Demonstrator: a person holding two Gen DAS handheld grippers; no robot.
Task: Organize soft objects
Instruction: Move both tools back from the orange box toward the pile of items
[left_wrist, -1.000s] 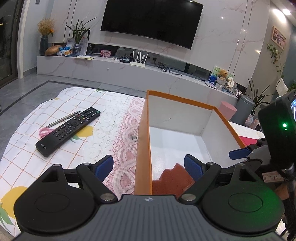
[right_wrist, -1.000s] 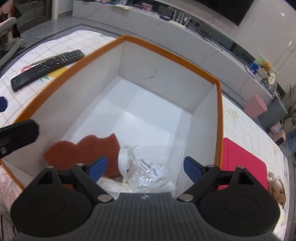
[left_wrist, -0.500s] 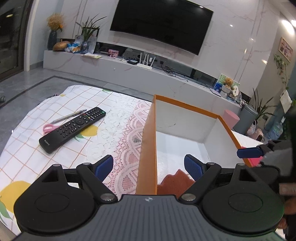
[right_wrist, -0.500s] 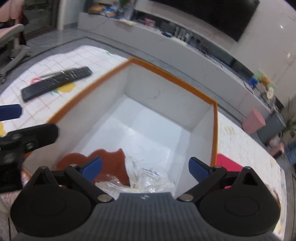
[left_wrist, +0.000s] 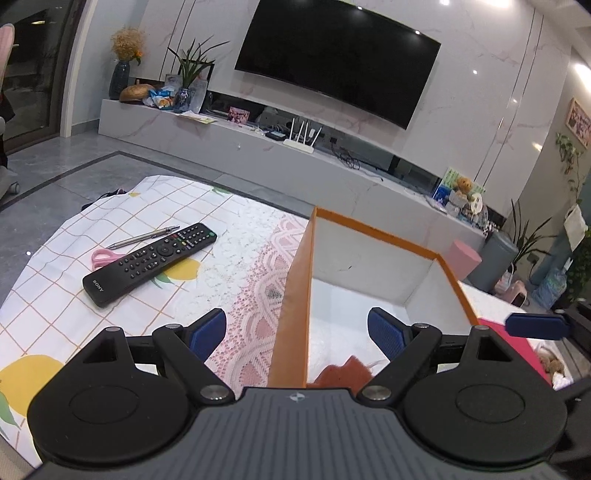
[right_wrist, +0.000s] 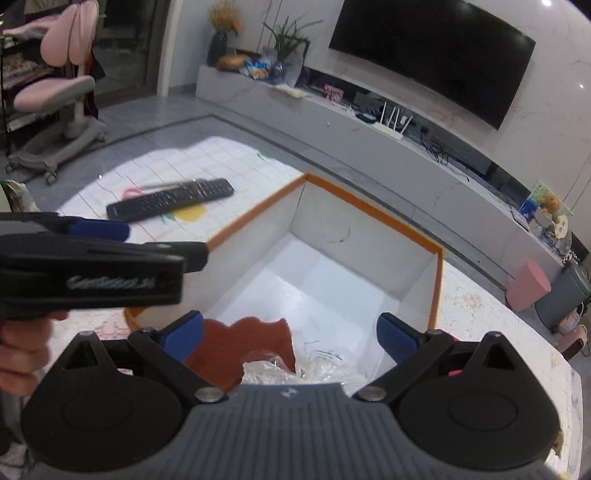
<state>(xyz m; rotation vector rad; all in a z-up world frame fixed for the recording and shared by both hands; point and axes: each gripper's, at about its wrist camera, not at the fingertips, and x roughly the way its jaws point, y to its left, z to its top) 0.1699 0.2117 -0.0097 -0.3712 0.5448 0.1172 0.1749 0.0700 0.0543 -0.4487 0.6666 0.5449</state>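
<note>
My right gripper (right_wrist: 290, 334) hangs above the near end of the orange-edged box (right_wrist: 373, 210), its jaws spread wide with nothing between them; they have just been opening. Directly under it, on the white floor of the box, a rust-brown soft piece (right_wrist: 243, 341) lies against the near left wall, with a crinkled clear plastic bag (right_wrist: 321, 365) touching its right side. My left gripper (left_wrist: 297, 330) is also spread and empty, straddling the box's left wall so one finger sits over the lace tablecloth (left_wrist: 255, 280) and the other over the box interior. Farther left on the table, a black remote (left_wrist: 149, 264) lies beside pink scissors (left_wrist: 101, 256) and a pen (left_wrist: 144, 236). Beyond the box stands a pink bin (right_wrist: 528, 290).
</note>
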